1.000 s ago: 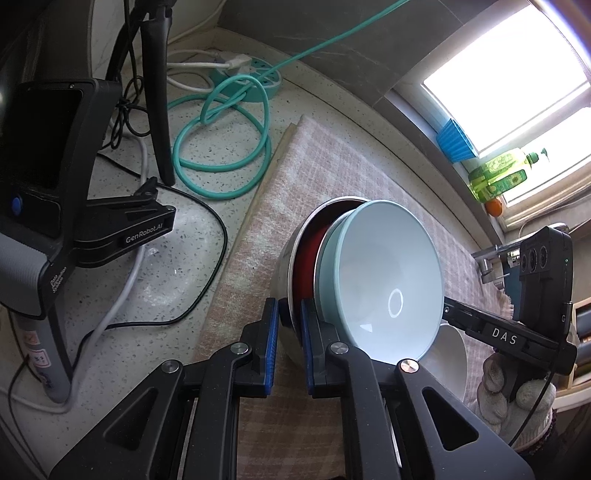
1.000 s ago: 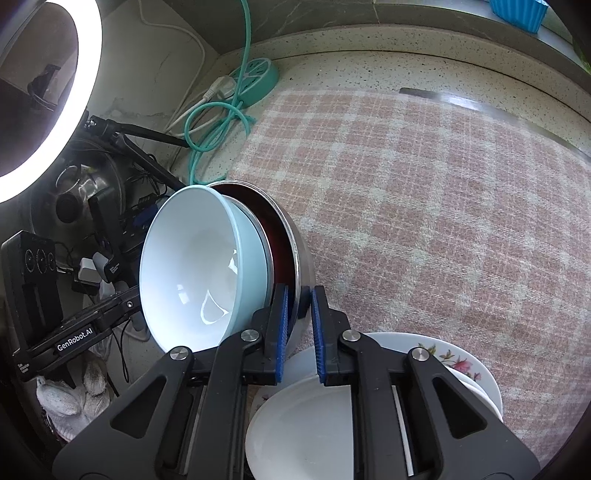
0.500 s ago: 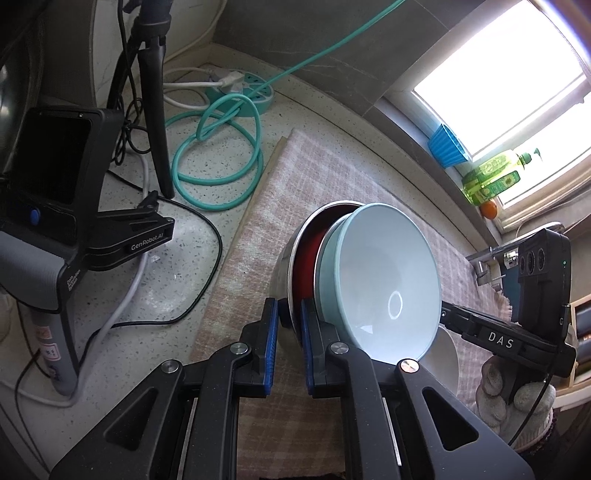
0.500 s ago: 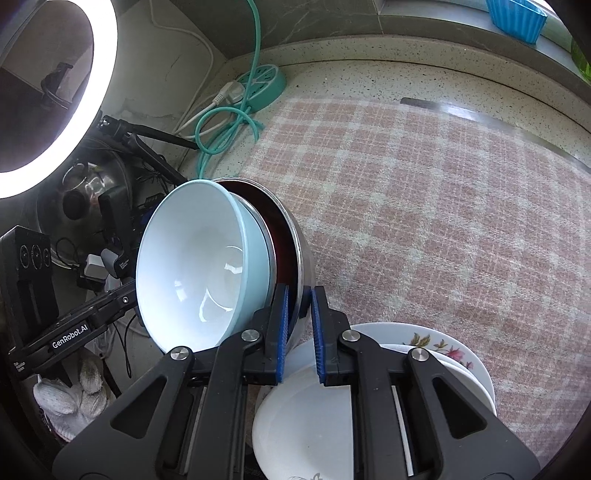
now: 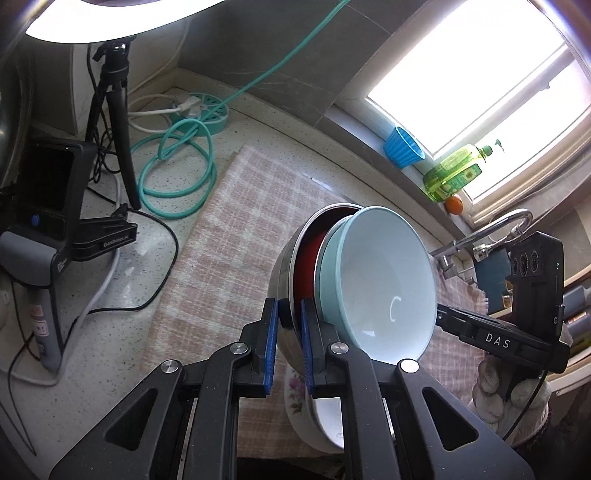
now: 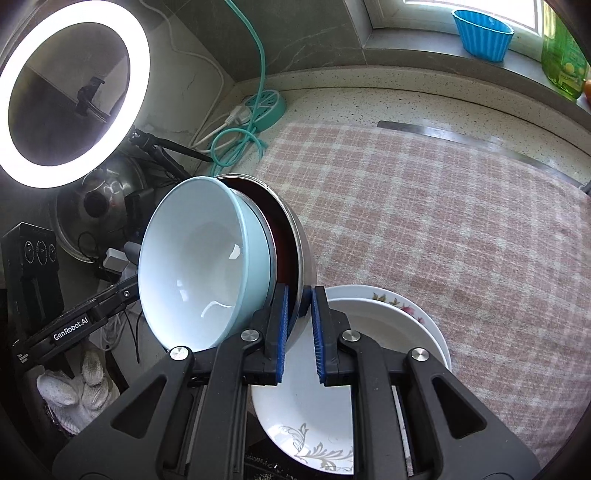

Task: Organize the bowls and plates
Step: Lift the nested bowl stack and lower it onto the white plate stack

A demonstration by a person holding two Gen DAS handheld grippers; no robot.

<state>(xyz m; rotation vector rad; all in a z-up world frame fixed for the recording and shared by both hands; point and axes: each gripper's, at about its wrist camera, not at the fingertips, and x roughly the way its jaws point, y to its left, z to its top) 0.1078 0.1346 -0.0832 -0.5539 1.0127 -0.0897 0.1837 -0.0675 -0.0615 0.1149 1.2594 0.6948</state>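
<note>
A stack of nested bowls is held in the air between both grippers: a steel bowl (image 5: 286, 273) outside, a red bowl (image 5: 308, 258) inside it, a light blue bowl (image 5: 384, 280) innermost. My left gripper (image 5: 289, 343) is shut on the steel bowl's rim. My right gripper (image 6: 298, 328) is shut on the opposite rim of the steel bowl (image 6: 304, 258), with the light blue bowl (image 6: 199, 273) to its left. Below lie stacked white floral plates (image 6: 373, 354), also in the left wrist view (image 5: 301, 406).
A pink checked cloth (image 6: 424, 206) covers the speckled counter (image 5: 122, 280). A teal cable coil (image 5: 177, 173), a tripod (image 5: 118, 122), a ring light (image 6: 70, 103) and a black device (image 5: 48, 206) stand at the left. A blue cup (image 6: 482, 31) and green bottle (image 5: 454, 173) sit on the sill.
Both grippers have lifted the bowl stack higher above the cloth, and the floral plates now show beneath it. The grips have not changed.
</note>
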